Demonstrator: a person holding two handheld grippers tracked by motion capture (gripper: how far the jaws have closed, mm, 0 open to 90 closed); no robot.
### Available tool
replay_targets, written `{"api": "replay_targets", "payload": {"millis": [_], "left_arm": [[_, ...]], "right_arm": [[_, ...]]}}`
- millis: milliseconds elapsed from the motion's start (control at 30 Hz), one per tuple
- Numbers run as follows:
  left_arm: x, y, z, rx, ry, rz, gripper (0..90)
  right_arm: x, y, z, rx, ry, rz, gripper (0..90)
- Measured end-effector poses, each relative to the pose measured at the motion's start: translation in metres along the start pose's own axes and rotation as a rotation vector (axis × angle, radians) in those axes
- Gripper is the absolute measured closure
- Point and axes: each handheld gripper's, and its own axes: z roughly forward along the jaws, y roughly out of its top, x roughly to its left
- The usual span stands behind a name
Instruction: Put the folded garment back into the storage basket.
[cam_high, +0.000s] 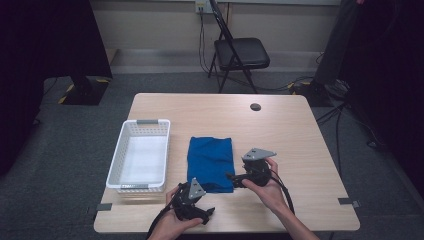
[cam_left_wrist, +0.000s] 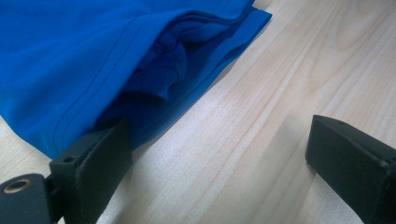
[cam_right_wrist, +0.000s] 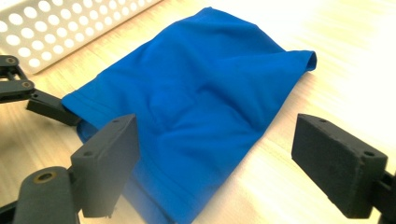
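Folded blue cloth between left tongs and right tongs, both agape.

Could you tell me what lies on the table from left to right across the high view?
White perforated basket → folded blue cloth → right gripper.

one blue cloth, one white basket, two grippers

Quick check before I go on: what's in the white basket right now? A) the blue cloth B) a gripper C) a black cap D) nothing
D: the white basket shows a bare bottom in the high view, while the folded blue cloth lies on the table beside it.
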Motion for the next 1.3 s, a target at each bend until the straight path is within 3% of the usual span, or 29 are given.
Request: {"api": "replay_targets", "payload": {"millis": [900, 1300], "left_arm": [[0.000, 0.000, 0.000, -0.002, -0.001, 0.000, 6.5], [0.001, 0.000, 0.000, -0.005, 0.001, -0.001, 6.3]], "right_arm": [[-0.019, -0.021, -0.056, -0.070, -0.034, 0.051, 17.9], [-0.036, -0.039, -0.082, -0.088, -0.087, 0.089, 17.1]]}}
